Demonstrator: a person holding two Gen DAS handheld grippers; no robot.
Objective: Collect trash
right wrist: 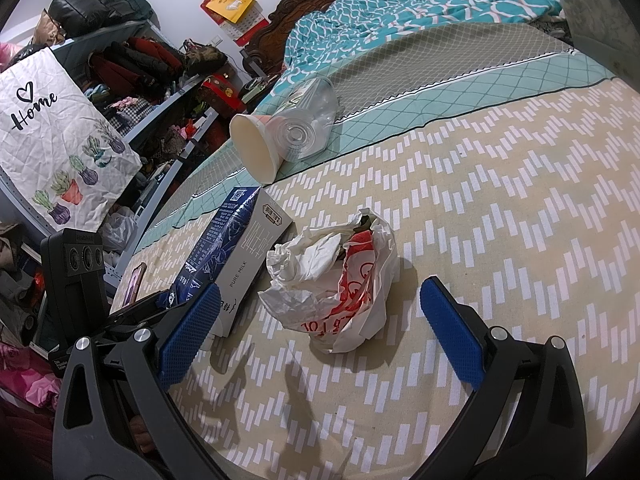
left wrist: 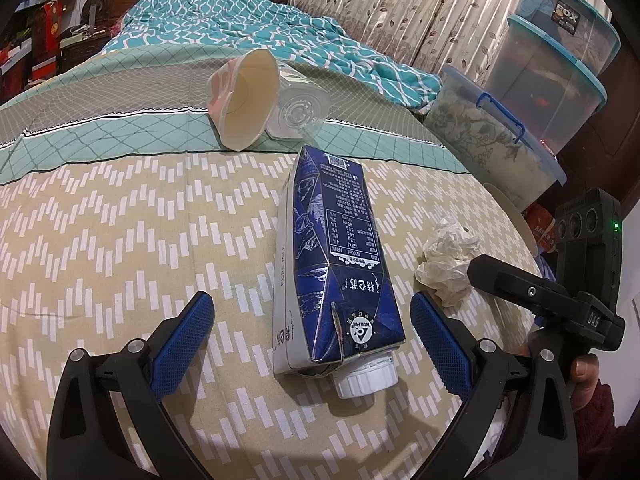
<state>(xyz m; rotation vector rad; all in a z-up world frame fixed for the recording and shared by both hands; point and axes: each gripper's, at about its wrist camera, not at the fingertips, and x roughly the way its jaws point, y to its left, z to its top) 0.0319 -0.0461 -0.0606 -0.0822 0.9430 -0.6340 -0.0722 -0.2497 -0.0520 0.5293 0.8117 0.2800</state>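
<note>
A blue milk carton (left wrist: 336, 264) with a white screw cap lies on its side on the bed, between the spread fingers of my open left gripper (left wrist: 312, 340), which do not touch it. Farther up the bed lie a paper cup (left wrist: 244, 100) and a clear plastic cup (left wrist: 298, 108), tipped over and side by side. A crumpled white-and-red plastic bag (right wrist: 340, 280) rests just ahead of my open right gripper (right wrist: 320, 328), with the milk carton (right wrist: 236, 256) to its left. In the left wrist view the bag (left wrist: 448, 264) sits right of the carton.
The bed (left wrist: 120, 220) has a beige patterned sheet and a teal blanket (left wrist: 240, 28) heaped at its head. Stacked plastic storage bins (left wrist: 552, 80) stand beside the bed. Cluttered shelves (right wrist: 140, 80) are on the other side. A phone (right wrist: 134, 284) lies near the bed's edge.
</note>
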